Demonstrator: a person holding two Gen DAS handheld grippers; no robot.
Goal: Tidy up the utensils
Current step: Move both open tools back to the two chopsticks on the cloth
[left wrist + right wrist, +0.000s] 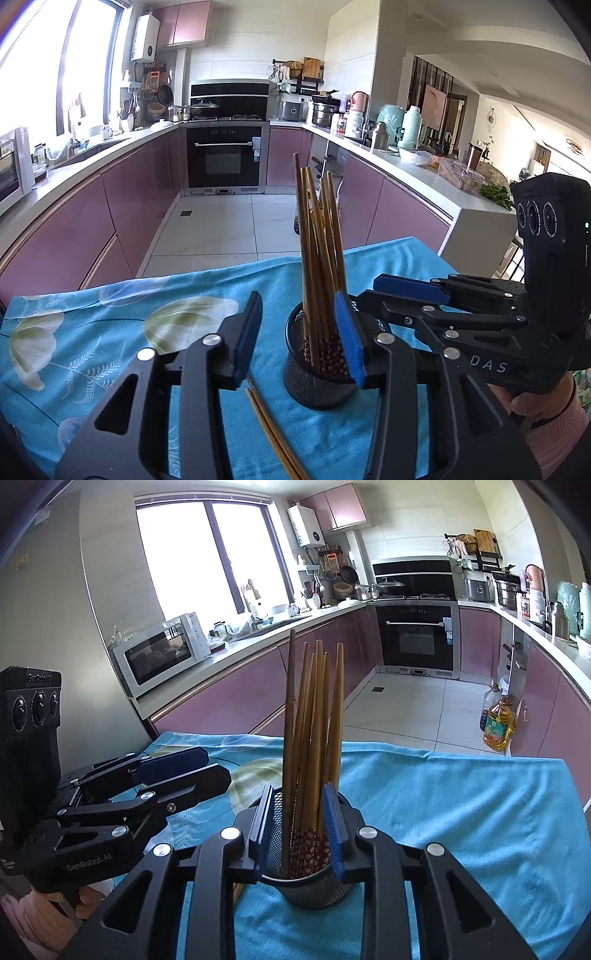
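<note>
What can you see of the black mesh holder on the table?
The mesh holder is a small round cup of black wire mesh, upright on the blue floral cloth. It holds a bundle of wooden chopsticks, plain ends up and red-patterned ends inside. The right hand-held gripper has its blue pads on either side of the near rim; actual contact is unclear. The left hand-held gripper stands open beside it. Two loose chopsticks lie on the cloth next to its base.
</note>
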